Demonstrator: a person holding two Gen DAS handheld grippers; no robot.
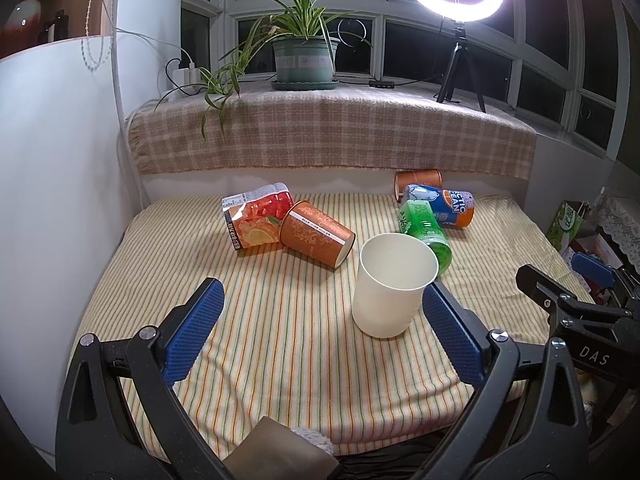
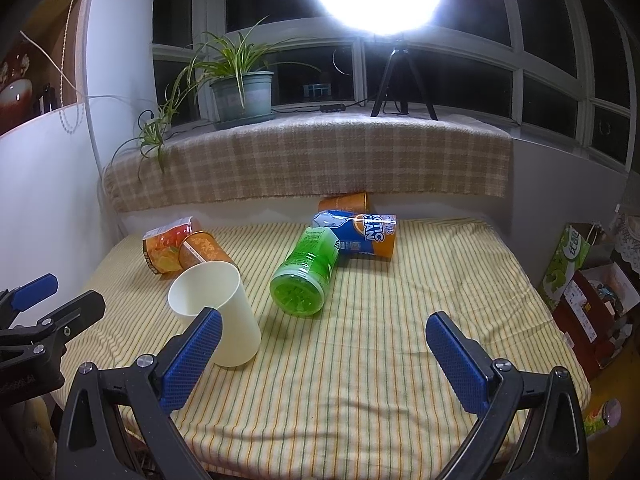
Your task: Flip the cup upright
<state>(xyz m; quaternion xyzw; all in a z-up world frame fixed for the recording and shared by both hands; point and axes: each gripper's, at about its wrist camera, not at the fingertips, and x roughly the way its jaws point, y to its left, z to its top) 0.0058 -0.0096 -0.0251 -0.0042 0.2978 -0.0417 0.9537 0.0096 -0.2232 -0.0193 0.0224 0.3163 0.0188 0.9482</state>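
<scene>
Cream paper cup (image 1: 394, 284) is standing mouth-up on the striped counter (image 1: 280, 344), just off the left tongs' (image 1: 324, 332) right pad; both left and right tongs (image 2: 324, 364) are gaping empty; any retreat should be going straight back, avoiding its rim.

The cup (image 1: 394, 284) stands upright, mouth up, on the striped cloth (image 1: 280, 340). Behind it to the left lie a patterned cup (image 1: 316, 234) on its side and, touching that, a snack pouch (image 1: 256, 216). Just behind it to the right lies a bottle (image 1: 426, 228), behind that a can (image 1: 440, 204), and farthest back a second patterned cup (image 1: 418, 180) against the wall below the sill blanket (image 1: 332, 136).
</scene>
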